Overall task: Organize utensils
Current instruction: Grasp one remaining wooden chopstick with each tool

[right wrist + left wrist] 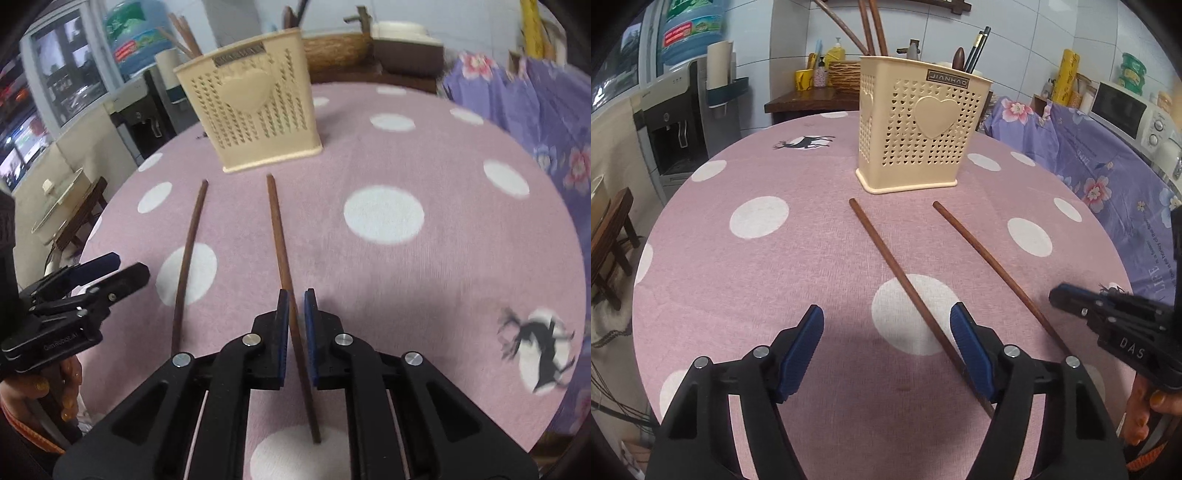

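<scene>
Left wrist view: the left gripper point(886, 347) tilts down over the pink dotted tablecloth point(775, 258), jaws standing wide apart and pressing on nothing. The left chopstick point(897, 275) runs from 12 o'clock under the right blue pad, its near end hidden behind that finger. The right chopstick point(990, 258) lies alongside it, apart, its near end hidden by the gripper too. The cream utensil holder point(912, 136) stands upright at 12 o'clock, just beyond both far tips; dark handles poke from its top. At 3 o'clock the right gripper point(1056, 297) enters, partly cut by the frame, with fingers of a hand point(1145, 413) below it.

Right wrist view: the right gripper point(295, 314) points down, its pads nearly together on the right chopstick point(286, 280), which passes between them; its near end point(316, 439) shows below. The left chopstick point(188, 254) lies at 10 o'clock. The utensil holder point(255, 107) is blurred at 11 o'clock. The left gripper point(118, 269) shows at 9 o'clock.
</scene>
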The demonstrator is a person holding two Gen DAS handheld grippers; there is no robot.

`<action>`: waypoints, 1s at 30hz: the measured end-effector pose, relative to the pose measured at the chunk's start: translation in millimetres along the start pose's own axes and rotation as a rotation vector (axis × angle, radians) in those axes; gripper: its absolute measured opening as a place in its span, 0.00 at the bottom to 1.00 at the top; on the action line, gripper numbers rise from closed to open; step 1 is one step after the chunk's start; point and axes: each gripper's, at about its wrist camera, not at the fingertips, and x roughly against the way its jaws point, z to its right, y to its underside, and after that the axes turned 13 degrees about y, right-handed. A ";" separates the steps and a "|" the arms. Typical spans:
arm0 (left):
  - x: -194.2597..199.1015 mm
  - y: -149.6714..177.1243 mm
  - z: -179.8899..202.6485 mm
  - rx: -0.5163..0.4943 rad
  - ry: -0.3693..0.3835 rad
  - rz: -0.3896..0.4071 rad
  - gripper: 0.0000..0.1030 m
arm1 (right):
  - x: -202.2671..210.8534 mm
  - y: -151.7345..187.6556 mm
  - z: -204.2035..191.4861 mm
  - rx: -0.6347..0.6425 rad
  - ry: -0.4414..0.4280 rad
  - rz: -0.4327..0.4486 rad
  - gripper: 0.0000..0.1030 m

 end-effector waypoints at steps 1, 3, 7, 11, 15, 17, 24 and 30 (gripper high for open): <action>-1.5 -3.4 -0.4 0.000 -0.004 -0.001 0.68 | -0.1 -5.3 -1.8 0.020 -0.013 0.006 0.10; -4.7 -11.7 -3.6 0.005 -0.017 -0.004 0.68 | -4.2 -18.4 -7.7 0.062 -0.039 0.005 0.29; -14.2 -28.9 -10.0 0.022 -0.035 -0.019 0.67 | -12.9 -43.6 -14.8 0.112 -0.014 0.059 0.46; -30.5 -43.6 -13.3 0.041 -0.029 -0.047 0.49 | -34.2 -69.6 -23.1 0.155 -0.034 0.065 0.46; -46.1 -50.9 -14.1 0.049 -0.049 -0.066 0.42 | -61.2 -81.1 -30.3 0.171 -0.072 -0.007 0.39; -50.6 -51.1 -16.5 0.056 -0.060 -0.072 0.39 | -70.5 -81.5 -34.1 0.182 -0.059 -0.030 0.36; -65.5 -50.5 -26.0 0.089 -0.076 -0.102 0.31 | -87.2 -76.3 -47.1 0.246 -0.014 -0.042 0.22; -72.9 -54.4 -23.6 0.068 -0.098 -0.106 0.26 | -91.5 -81.6 -50.2 0.257 0.002 -0.044 0.19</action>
